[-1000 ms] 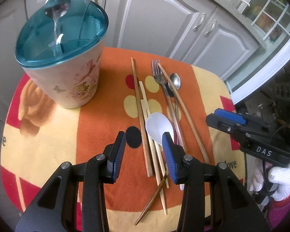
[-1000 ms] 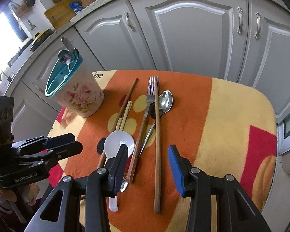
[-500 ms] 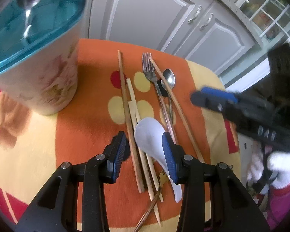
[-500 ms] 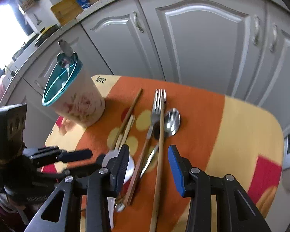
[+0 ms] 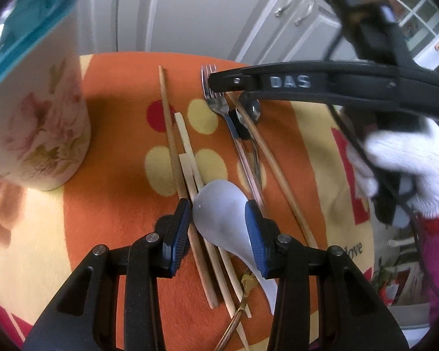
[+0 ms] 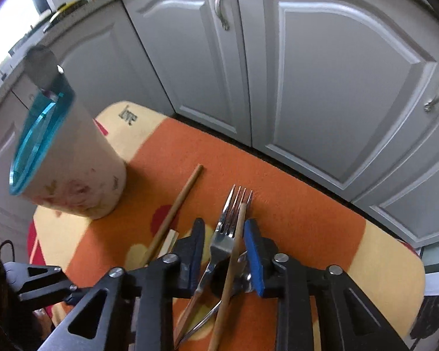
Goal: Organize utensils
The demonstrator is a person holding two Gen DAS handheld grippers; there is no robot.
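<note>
Across the background I see grey cabinet doors (image 6: 322,87) behind a table covered by an orange and yellow cloth (image 5: 117,219). On the cloth's left side stands a floral holder (image 5: 35,122) with a teal lid (image 6: 38,134); it is upright and well apart from the loose utensils.

My left gripper (image 5: 216,231) points down at the cloth. Its jaws are closing. The bowl of a white spoon (image 5: 222,216) lies between the blue pads (image 5: 178,234). The right pad sits at the bowl's edge; the left pad is just beside the other edge, and I cannot confirm contact. The spoon's handle runs back under the right finger. Two pale chopsticks (image 5: 187,152) and one brown chopstick (image 5: 168,122) pass just left of the bowl, and their near ends run between the fingers too.

My right gripper (image 6: 224,251) also points down with its jaws closing. A metal fork (image 6: 225,234) and a second brown chopstick (image 6: 234,257) lie between its pads, the chopstick crossing over the fork's right tines. Neither pad visibly presses on them; gaps show on both sides. A metal spoon (image 5: 250,111) lies beneath the chopstick near the right finger.

In the left view the right gripper's black finger reaches over the fork tines, held by a hand in a white glove (image 5: 401,169).
</note>
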